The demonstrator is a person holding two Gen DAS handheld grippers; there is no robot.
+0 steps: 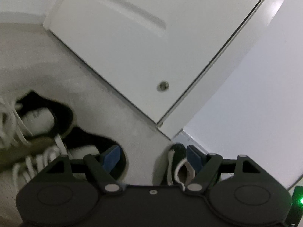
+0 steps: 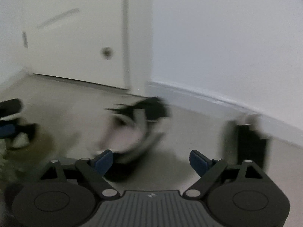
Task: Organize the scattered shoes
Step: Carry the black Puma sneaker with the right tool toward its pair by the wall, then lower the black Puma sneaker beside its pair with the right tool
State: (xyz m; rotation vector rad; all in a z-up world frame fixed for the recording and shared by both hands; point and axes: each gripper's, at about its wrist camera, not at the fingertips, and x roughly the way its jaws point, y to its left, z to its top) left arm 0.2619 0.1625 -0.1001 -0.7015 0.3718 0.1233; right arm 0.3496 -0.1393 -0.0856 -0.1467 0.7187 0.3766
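In the left wrist view two white lace-up sneakers (image 1: 34, 132) with dark insides lie side by side at the left. My left gripper (image 1: 153, 157) is open over bare floor. Its left pad (image 1: 111, 158) overlaps the nearer sneaker's dark opening, and its right pad (image 1: 194, 157) sits against a black shoe with white trim (image 1: 177, 162). The right wrist view is blurred. There my right gripper (image 2: 151, 161) is open and holds nothing, just short of a black-and-white shoe (image 2: 136, 130) on the floor. A dark upright shoe-like shape (image 2: 246, 143) stands at the right.
A white door (image 1: 132, 47) with a small round fitting (image 1: 162, 86) meets a white wall (image 1: 255, 94) and its baseboard (image 2: 208, 94) at the corner. The floor (image 2: 180, 170) is pale beige. The other gripper (image 2: 7, 128) shows at the right wrist view's left edge.
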